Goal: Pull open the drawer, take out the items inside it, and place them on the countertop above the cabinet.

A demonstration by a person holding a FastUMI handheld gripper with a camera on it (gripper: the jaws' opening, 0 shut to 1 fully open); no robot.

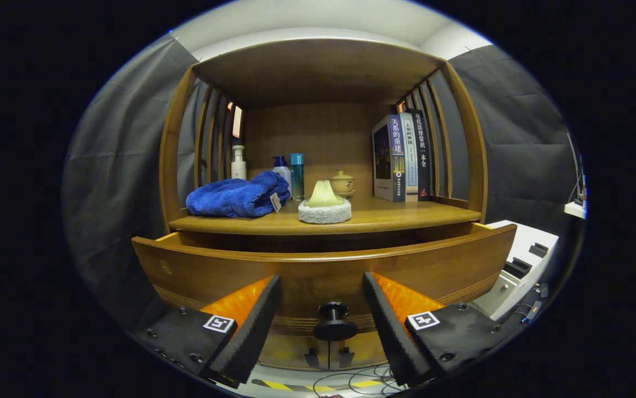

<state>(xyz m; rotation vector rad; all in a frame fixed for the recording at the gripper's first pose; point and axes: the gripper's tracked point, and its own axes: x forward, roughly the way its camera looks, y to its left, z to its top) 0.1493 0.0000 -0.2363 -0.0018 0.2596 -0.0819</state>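
Three upright books (401,157) at the right of the surface carry Chinese spine titles: the left one reads 关系的重建, the right one ends 一本全; the middle spine is too small to read. Each finger (218,324) of the hand-held gripper (322,287) bears a square black-and-white marker, without letters.

books (403,157), bottles (287,174), white boxes (522,260)

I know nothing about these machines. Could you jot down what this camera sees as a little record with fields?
drawer: pulled partly open, inside hidden
knob: black, between the fingers, untouched
gripper: open, fingers either side of the knob
countertop: above the drawer
blue towel: on countertop, left
candle-like piece on a white base: middle front
bottles: behind the towel
lidded cup: behind the candle piece
books: upright, right
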